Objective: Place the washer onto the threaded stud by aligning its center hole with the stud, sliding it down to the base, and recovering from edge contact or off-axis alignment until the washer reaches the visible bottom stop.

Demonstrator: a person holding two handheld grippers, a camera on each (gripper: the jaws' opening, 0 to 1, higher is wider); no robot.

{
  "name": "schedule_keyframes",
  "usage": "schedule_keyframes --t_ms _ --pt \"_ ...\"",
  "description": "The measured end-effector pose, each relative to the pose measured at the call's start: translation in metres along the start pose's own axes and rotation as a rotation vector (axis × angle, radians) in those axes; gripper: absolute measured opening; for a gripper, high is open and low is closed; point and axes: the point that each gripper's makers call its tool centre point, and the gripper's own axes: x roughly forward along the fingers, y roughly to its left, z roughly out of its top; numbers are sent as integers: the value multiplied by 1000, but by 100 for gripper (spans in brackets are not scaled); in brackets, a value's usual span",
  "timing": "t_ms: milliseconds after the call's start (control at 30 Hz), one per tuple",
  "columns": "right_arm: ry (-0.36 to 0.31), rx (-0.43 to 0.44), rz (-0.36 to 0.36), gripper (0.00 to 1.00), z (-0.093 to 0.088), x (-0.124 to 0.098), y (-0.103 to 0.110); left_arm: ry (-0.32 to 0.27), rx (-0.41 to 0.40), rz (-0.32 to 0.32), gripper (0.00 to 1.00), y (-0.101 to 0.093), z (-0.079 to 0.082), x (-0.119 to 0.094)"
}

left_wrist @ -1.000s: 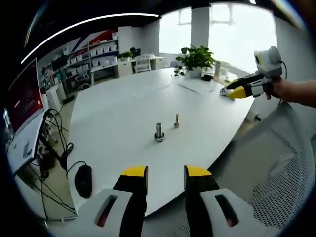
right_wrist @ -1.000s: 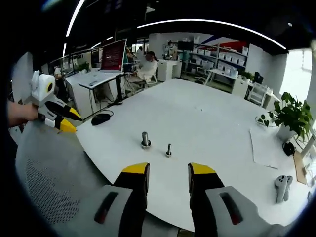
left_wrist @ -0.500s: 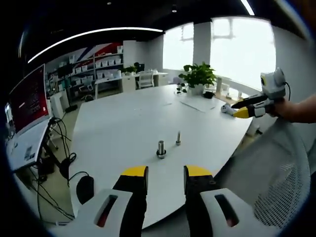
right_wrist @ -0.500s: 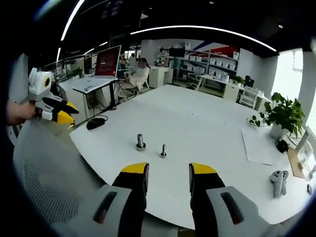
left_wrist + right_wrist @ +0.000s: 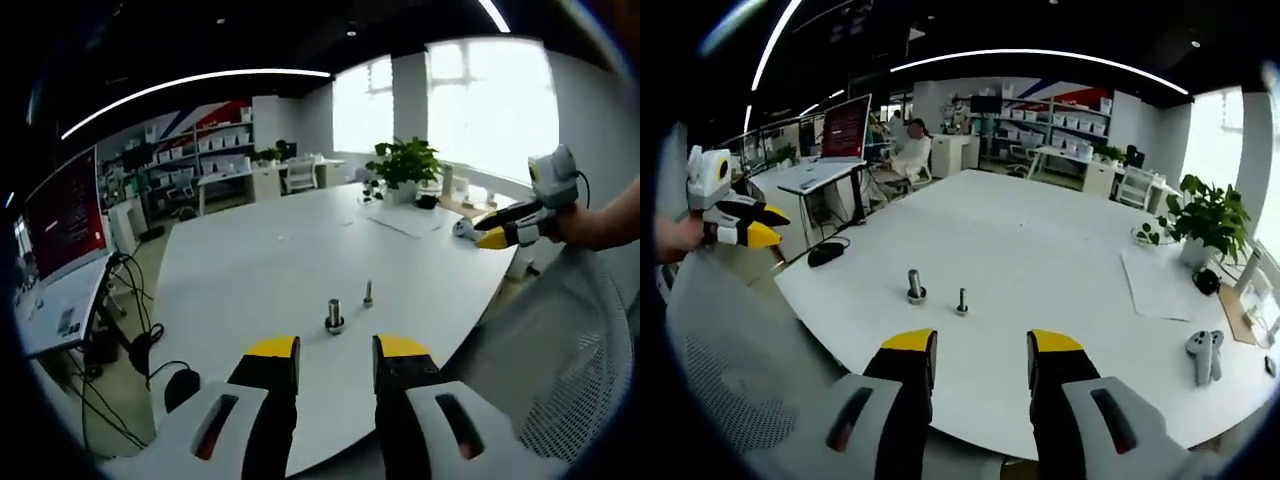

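Two small metal parts stand upright near the white table's near edge. One is a thick post with a wider ring at its foot [image 5: 334,316] [image 5: 915,287]; the other is a thin threaded stud [image 5: 368,293] [image 5: 962,301] a short way beside it. My left gripper [image 5: 337,350] is open and empty, held back off the table edge. My right gripper [image 5: 981,345] is also open and empty, short of the table. Each one also appears in the other's view, hand-held over a chair: the right gripper [image 5: 508,227], the left gripper [image 5: 738,222].
The big white round table [image 5: 1040,240] carries a sheet of paper [image 5: 1158,285], a white controller [image 5: 1205,355] and a potted plant [image 5: 1202,215]. A black mouse [image 5: 181,388] lies near its edge. A grey mesh chair [image 5: 565,350] stands in front, and desks with a monitor [image 5: 845,128] behind.
Both views have drifted back and tilted a little, so the two metal parts look smaller in the right gripper view. The parts have not moved on the table, and both grippers stay open.
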Motion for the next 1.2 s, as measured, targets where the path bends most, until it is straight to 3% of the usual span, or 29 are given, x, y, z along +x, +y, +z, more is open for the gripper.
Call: schedule_keyframes --t_ms 167,1200 --pt "-17 -25 -34 48 3 -1 -4 -12 -13 1 27 2 2 0" --pt "25 -9 -22 44 -5 2 -4 -7 1 -2 27 2 1 4"
